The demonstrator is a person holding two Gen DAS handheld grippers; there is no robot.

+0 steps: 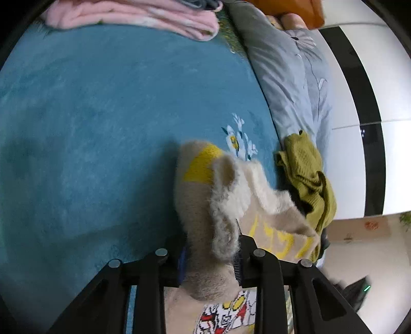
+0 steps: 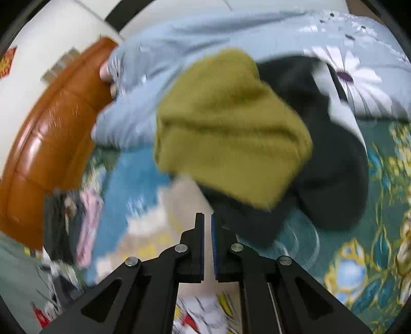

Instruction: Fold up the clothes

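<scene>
Pinching a fluffy beige sweater [image 1: 205, 205] with yellow patches, the left tongs [image 1: 209, 259] are clamped on its bunched cloth at 6 o'clock, over the blue floral bedspread [image 1: 102, 115]. An olive knit sweater [image 1: 308, 177] lies at 3 o'clock. A folded pink garment [image 1: 133, 15] sits far off at 12 o'clock. The right tongs [image 2: 207, 246] are pressed together, holding nothing; beyond them the olive sweater lies on a black garment [image 2: 334, 179].

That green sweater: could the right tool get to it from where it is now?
Probably yes: the green sweater lies uncovered on top of dark clothes, straight ahead of the right tool, which is shut with nothing in it.
</scene>
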